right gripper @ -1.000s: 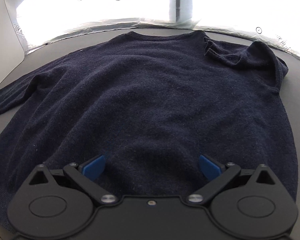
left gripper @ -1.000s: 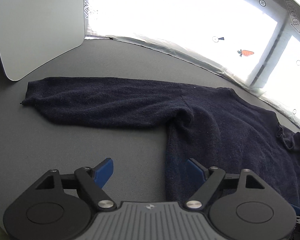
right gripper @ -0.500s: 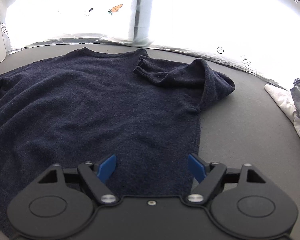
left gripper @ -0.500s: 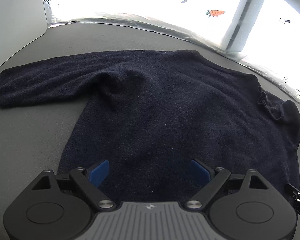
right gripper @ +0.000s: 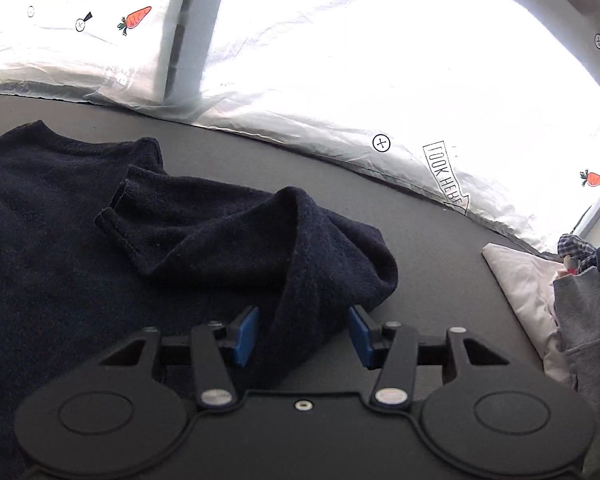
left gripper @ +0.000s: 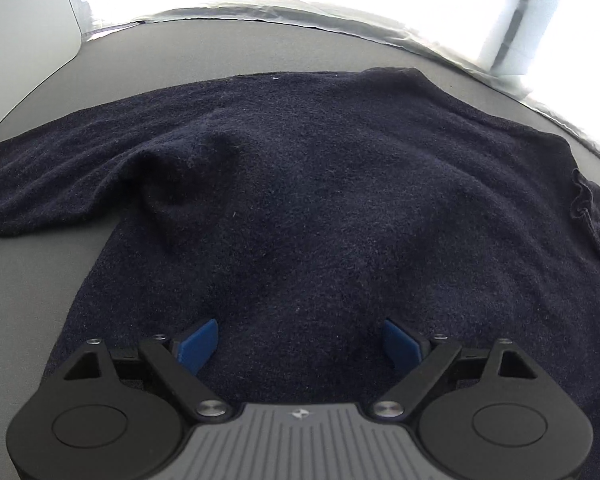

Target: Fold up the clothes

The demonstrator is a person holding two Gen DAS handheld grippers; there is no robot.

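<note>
A dark navy sweater [left gripper: 320, 208] lies spread on the grey table, its left sleeve [left gripper: 40, 184] stretched out to the left. My left gripper [left gripper: 300, 344] is open above the sweater's lower body, holding nothing. In the right wrist view the sweater's right sleeve [right gripper: 228, 240] lies folded back over the body, its cuff [right gripper: 120, 216] pointing left. My right gripper [right gripper: 304, 336] is open, its blue fingers on either side of the bunched fold of that sleeve at the shoulder.
A pile of other clothes [right gripper: 572, 300], white and grey, sits at the table's right edge. A bright white curtain [right gripper: 340, 80] with carrot prints runs along the far edge. A grey panel [left gripper: 20, 40] stands at the far left.
Both grippers swung right. The left one moved in over the sweater's body. The right one moved from the hem to the folded right sleeve, its fingers now around the fold.
</note>
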